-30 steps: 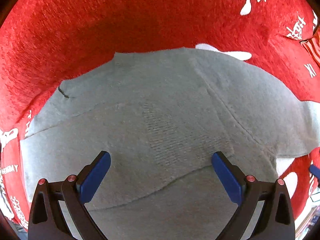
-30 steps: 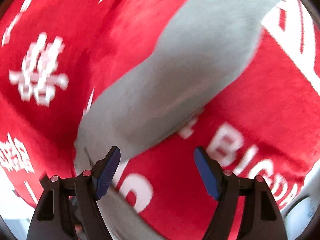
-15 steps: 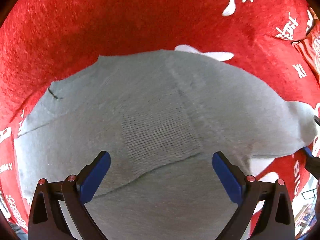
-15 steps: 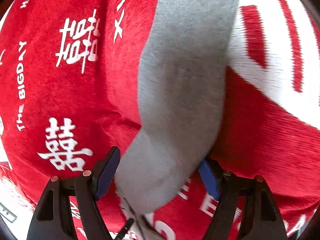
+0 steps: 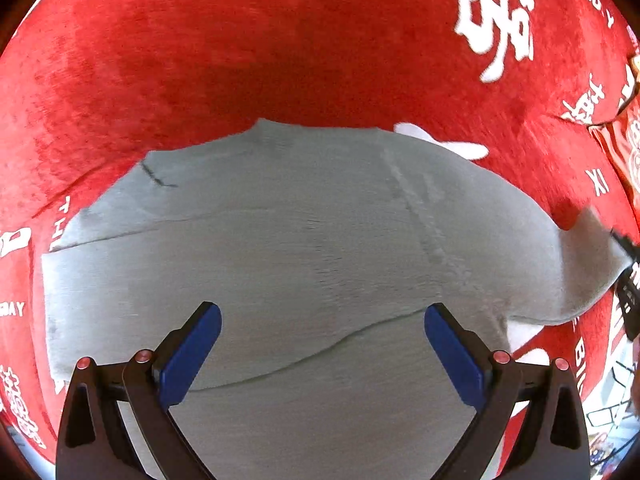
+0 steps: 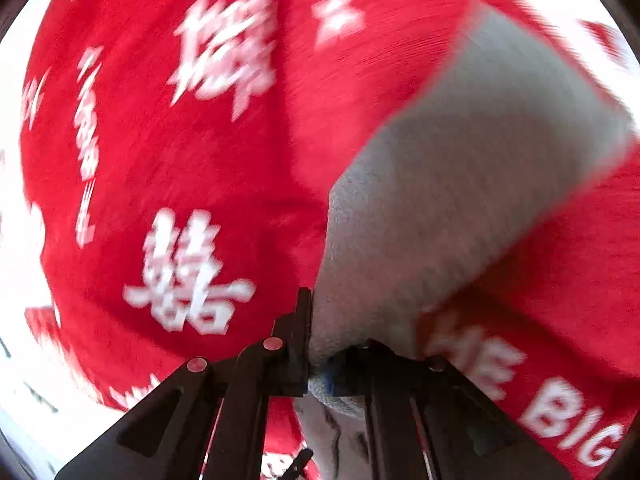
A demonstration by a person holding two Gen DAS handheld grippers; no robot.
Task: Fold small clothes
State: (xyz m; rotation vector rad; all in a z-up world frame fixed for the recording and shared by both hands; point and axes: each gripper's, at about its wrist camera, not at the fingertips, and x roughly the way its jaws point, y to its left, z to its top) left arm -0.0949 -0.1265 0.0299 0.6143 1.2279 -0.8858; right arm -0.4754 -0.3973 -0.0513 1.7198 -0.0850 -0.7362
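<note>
We find the work surface covered throughout by a red plush cloth printed with white Chinese characters and white Latin lettering; it fills both wrist views. Upon it lies a small grey knitted garment, spread largely flat, with a folded edge running across its near portion in the left wrist view and a thin dark mark near its far left corner. We note a seam line running down the right half of the garment. The left gripper hangs above the near part of the garment, pointing steeply downward, its two blue-padded fingers spread wide apart with nothing between them; we cannot tell whether the tips touch the fabric. At the right edge of that same view, one narrow extension of the garment, seemingly a sleeve, reaches toward a dark piece of hardware at the frame's border. In the right wrist view, which is blurred, the right gripper has just been closing and is now clenched on the end of that grey sleeve, the knit bunched between its black fingers. From the grip the sleeve runs away up and to the right across the red cloth. White lettering reading "BIG" shows on the cloth just right of the gripper.
</note>
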